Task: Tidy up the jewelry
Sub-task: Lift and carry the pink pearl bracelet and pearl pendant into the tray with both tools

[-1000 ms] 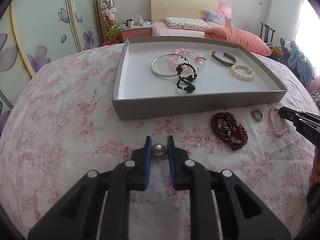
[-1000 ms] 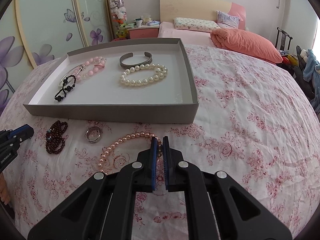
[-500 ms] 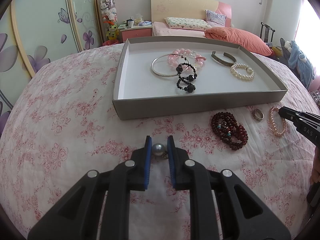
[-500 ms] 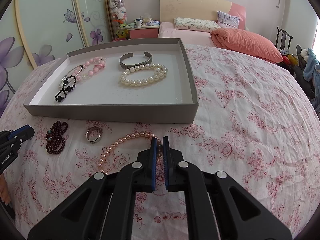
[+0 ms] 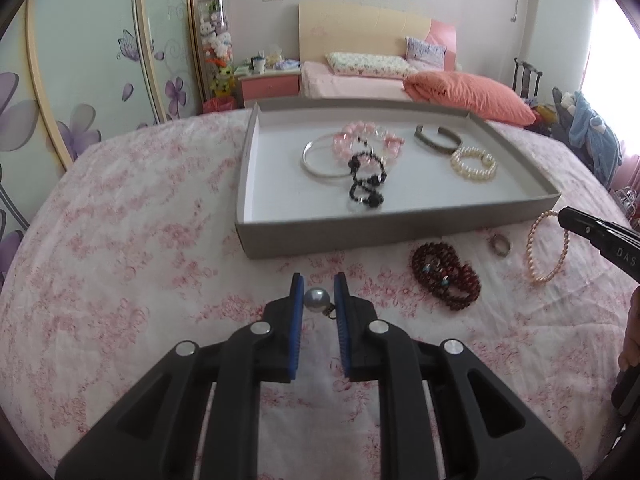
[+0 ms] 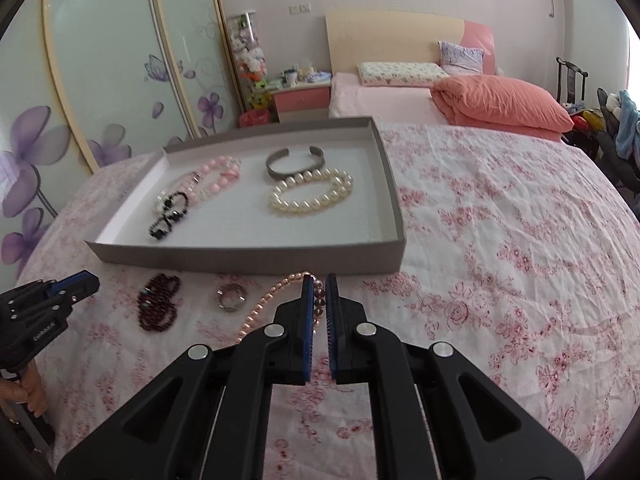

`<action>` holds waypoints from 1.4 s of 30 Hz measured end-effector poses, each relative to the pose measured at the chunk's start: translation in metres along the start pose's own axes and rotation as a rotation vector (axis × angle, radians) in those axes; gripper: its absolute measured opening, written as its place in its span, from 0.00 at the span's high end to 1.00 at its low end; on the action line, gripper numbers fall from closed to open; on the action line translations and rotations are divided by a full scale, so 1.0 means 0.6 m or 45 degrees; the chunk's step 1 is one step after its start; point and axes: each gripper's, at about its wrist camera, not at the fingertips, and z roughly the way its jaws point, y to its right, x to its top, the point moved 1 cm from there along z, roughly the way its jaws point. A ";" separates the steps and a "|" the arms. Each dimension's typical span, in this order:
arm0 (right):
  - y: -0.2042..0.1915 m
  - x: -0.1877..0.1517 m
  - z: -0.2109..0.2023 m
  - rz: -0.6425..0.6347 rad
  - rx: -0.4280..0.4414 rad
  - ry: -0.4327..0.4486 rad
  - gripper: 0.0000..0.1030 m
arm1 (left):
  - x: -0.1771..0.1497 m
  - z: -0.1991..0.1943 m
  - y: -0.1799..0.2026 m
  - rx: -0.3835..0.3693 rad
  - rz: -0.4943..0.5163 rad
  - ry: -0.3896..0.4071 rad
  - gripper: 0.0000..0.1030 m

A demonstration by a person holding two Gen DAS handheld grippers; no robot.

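Pinching a grey pearl (image 5: 315, 300), your left gripper (image 5: 318, 294) stays put; your right gripper (image 6: 319, 294), clamping the pink strand (image 6: 264, 304), has tipped toward the tray's near edge (image 6: 248, 258), open bedspread (image 6: 500, 260) alongside.

black plastic grippers (image 5: 318, 296), blue ribbed pads (image 6: 307, 320), silver screws, white lettering.

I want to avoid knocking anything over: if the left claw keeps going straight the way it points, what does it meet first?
Probably the near wall of the grey tray. The left claw, shut on a grey pearl bead, has only bare floral bedspread before that; depth is uncertain.
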 end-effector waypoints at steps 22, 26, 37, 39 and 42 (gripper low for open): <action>-0.060 0.031 -0.092 -0.027 0.123 0.268 0.94 | 0.033 -0.093 0.041 0.007 0.027 0.303 0.84; -0.066 0.038 -0.098 -0.032 0.134 0.297 0.94 | 0.041 -0.099 0.049 -0.002 0.032 0.324 0.84; -0.076 0.065 -0.098 -0.051 0.140 0.336 0.94 | 0.069 -0.090 0.063 -0.018 0.039 0.330 0.84; -0.079 0.073 -0.096 -0.056 0.140 0.348 0.94 | 0.080 -0.083 0.063 -0.014 0.036 0.329 0.84; -0.083 0.090 -0.089 -0.065 0.131 0.364 0.94 | 0.098 -0.071 0.063 -0.019 0.031 0.326 0.84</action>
